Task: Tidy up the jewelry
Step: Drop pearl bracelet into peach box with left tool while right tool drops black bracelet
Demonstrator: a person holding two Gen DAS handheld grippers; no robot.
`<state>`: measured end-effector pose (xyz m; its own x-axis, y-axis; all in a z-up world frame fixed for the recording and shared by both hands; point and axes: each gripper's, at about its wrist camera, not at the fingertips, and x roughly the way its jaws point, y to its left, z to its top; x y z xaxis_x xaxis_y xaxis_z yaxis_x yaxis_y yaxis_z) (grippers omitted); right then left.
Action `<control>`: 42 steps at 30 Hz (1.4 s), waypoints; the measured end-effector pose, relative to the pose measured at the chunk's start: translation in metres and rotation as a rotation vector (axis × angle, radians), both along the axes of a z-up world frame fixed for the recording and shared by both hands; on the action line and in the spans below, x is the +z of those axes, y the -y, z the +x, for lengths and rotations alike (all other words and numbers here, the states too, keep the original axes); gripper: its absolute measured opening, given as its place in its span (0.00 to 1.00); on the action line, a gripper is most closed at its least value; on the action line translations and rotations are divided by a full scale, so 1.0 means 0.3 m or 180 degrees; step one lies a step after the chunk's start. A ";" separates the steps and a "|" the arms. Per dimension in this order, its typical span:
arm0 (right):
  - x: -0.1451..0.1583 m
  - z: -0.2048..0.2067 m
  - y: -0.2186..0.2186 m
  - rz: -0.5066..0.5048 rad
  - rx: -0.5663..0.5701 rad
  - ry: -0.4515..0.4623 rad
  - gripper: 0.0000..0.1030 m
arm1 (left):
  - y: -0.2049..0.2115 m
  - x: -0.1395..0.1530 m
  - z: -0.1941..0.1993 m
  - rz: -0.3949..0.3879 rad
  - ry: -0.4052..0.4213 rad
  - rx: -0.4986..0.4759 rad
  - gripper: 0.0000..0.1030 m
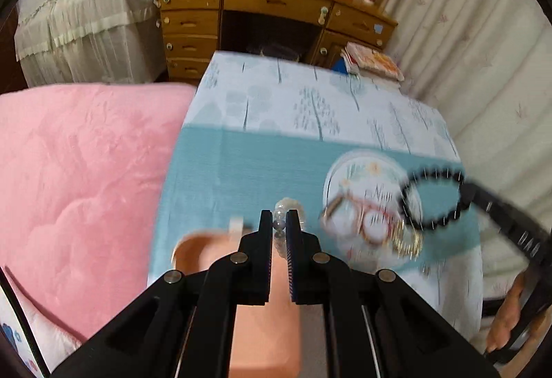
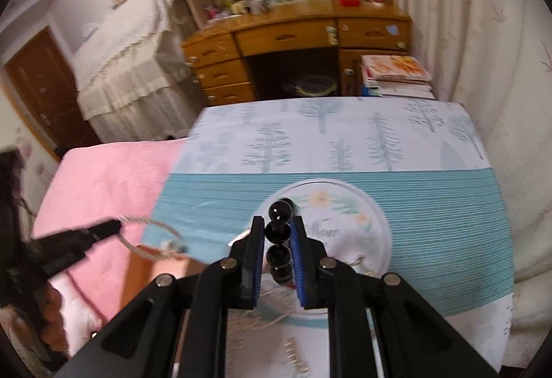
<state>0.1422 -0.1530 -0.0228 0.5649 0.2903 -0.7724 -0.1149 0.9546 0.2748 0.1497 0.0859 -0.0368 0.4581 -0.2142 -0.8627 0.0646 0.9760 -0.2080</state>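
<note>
Two tools grip bracelets above the bench [image 2: 448, 205]: left tool [image 1: 278, 222] clamps a clear bead bracelet [image 1: 288, 205] over a peach box [image 1: 262, 326] (blurred), right tool [image 2: 277, 233] pinches a black bead bracelet [image 2: 280, 231] over the plate [image 2: 376, 205].

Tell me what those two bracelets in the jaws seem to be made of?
The black bracelet, held by the right gripper, looks like polished stone or glass: round, glossy beads with sharp light spots. The clear bracelet, held by the left gripper, looks like glass or crystal-like plastic: see-through beads with one grey one. Blur leaves both uncertain.
</note>
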 end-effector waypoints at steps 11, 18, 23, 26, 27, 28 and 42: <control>-0.012 -0.114 -0.301 0.0205 0.0614 -0.0036 0.14 | -0.064 -0.257 -0.260 0.0165 -0.0271 -0.0070 0.42; -0.060 -0.125 -0.459 0.0233 0.0808 -0.0136 0.15 | -0.077 -0.220 -0.393 0.0299 0.0323 -0.0069 0.61; -0.117 -0.095 -0.546 0.0215 0.0847 -0.0292 0.15 | -0.072 -0.213 -0.429 0.0313 0.0336 -0.0244 0.64; -0.150 -0.073 -0.575 0.0277 0.0895 -0.0391 0.15 | -0.081 -0.226 -0.435 0.0309 0.0263 -0.0234 0.67; -0.161 -0.066 -0.580 0.0295 0.0905 -0.0408 0.15 | -0.088 -0.232 -0.436 0.0264 0.0248 -0.0245 0.67; -0.172 -0.058 -0.583 0.0304 0.0902 -0.0425 0.15 | -0.090 -0.238 -0.438 0.0243 0.0240 -0.0248 0.67; -0.259 -0.103 -0.501 0.0172 0.0663 -0.0577 0.16 | -0.118 -0.239 -0.448 0.0129 0.0269 -0.0246 0.68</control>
<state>0.1111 -0.0026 -0.1005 0.3427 0.4291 -0.8357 -0.2513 0.8990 0.3586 0.0151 0.1213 -0.1084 0.5130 -0.2173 -0.8305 0.1556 0.9749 -0.1590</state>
